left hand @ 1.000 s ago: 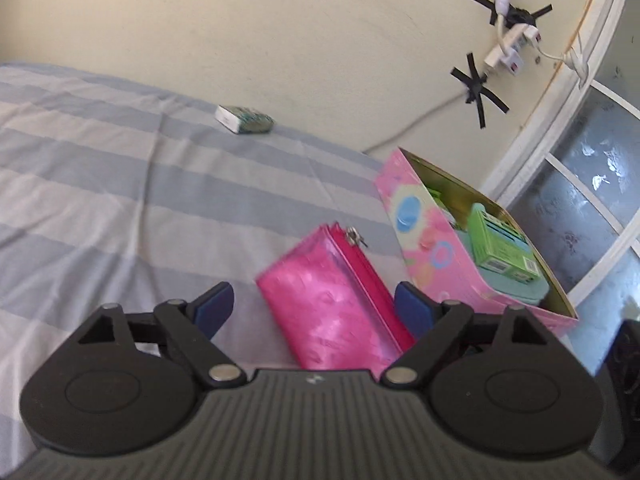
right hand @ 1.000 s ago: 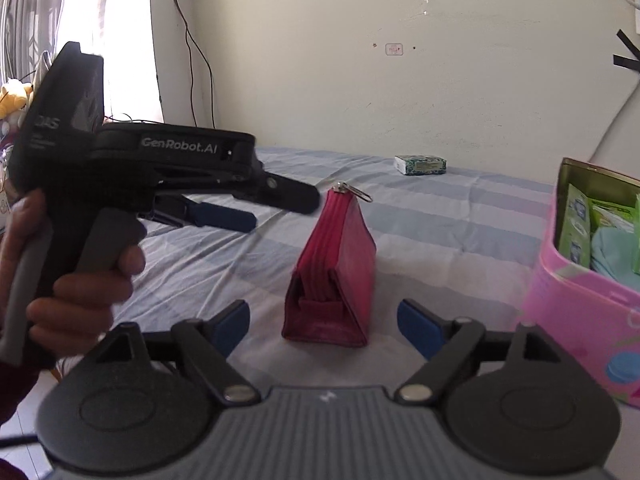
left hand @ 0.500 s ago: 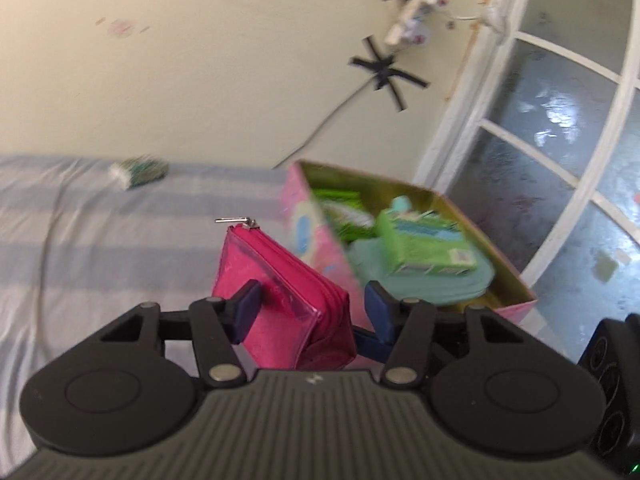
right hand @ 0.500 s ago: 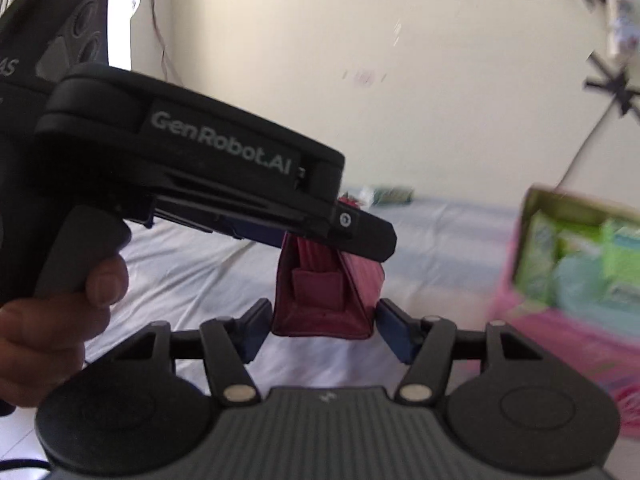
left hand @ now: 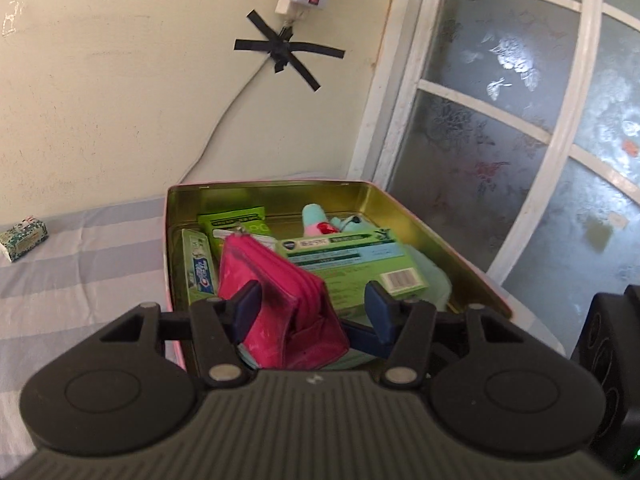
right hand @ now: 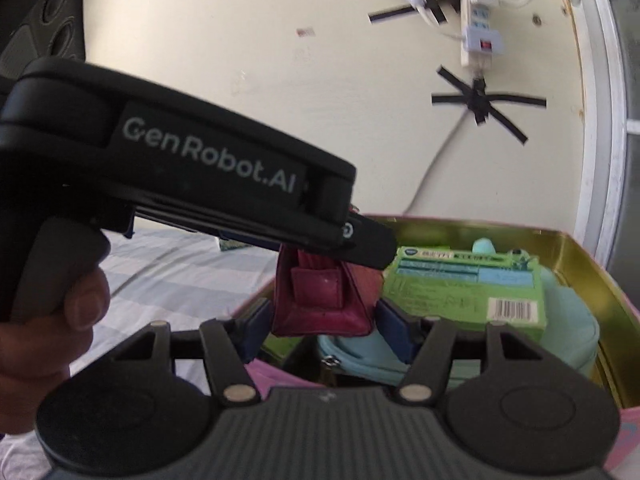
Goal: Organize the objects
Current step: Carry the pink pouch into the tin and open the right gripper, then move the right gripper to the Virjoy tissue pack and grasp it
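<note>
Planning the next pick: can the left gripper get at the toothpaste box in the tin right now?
Probably not: the left gripper is shut on the pink pouch, which hangs over the tin beside the toothpaste box.

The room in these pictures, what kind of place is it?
Probably a bedroom in a home: a striped bedsheet, a frosted window, a power strip taped to the wall, and a tin box of toiletries.

At frame centre, the left gripper (left hand: 310, 304) clamps a pink pouch (left hand: 276, 300) above the open tin (left hand: 400, 204) holding green boxes (left hand: 352, 256).
</note>
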### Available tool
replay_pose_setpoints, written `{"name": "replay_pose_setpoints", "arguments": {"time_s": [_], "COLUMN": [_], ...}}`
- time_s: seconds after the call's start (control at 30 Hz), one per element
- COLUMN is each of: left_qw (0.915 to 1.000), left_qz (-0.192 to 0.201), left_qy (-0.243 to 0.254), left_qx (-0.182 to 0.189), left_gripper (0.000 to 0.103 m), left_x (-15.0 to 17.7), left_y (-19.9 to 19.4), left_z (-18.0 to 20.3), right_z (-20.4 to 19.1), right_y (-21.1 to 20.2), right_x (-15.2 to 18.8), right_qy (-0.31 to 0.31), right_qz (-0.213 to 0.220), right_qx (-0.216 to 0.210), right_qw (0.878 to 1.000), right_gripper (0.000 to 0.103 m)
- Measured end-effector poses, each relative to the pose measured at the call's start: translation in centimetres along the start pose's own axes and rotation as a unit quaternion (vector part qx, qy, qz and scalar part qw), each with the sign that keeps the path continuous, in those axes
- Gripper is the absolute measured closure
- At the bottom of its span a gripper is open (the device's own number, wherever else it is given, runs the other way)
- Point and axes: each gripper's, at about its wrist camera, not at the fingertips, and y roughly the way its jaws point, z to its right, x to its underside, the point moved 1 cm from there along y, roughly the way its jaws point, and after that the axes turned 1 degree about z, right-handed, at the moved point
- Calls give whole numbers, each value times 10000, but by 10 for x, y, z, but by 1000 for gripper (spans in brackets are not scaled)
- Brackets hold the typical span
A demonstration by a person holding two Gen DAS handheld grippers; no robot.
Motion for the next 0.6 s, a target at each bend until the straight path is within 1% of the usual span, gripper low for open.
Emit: {"name": "replay_pose_setpoints", "arguments": {"time_s": [0.07,0.1,0.17,0.2,0.23,0.27,0.3,0.33,0.4,0.53,0.6], "left_qw": [9996,9993,9989,9989,9989,9985,9981,9977,9962,9885,9835], "left_qz": [-15,-18,7,48,106,166,215,262,322,348,322], "left_qy": [1,-9,-86,-110,-94,-70,-54,-50,-34,80,19], "left_qx": [-284,-372,-454,-451,-454,-509,-574,-627,-805,-1469,-1779], "left_gripper": [42,42,41,40,37,37,37,37,37,36,36], "left_x": [-4,-6,-7,-7,-6,-5,-3,-2,2,15,24], "left_y": [7,7,2,-3,-9,-14,-20,-25,-36,-58,-69], "left_z": [-3,-5,-11,-13,-15,-16,-18,-20,-26,-47,-67], "right_z": [4,3,2,5,8,12,13,11,9,-2,-12], "right_y": [18,25,38,41,41,34,29,23,7,-27,-39], "right_x": [-5,-6,-6,-7,-7,-8,-6,-5,-3,5,4], "right_qy": [-16,-114,-179,-101,43,227,306,305,236,297,291], "right_qz": [-127,-131,-101,-93,-84,-17,45,117,268,756,936], "right_qx": [94,251,658,757,743,614,535,548,583,602,564], "right_qw": [9999,9995,9976,9970,9972,9979,9981,9980,9977,9949,9936], "right_gripper": [44,44,45,45,44,42,34,32,32,32,32]}}
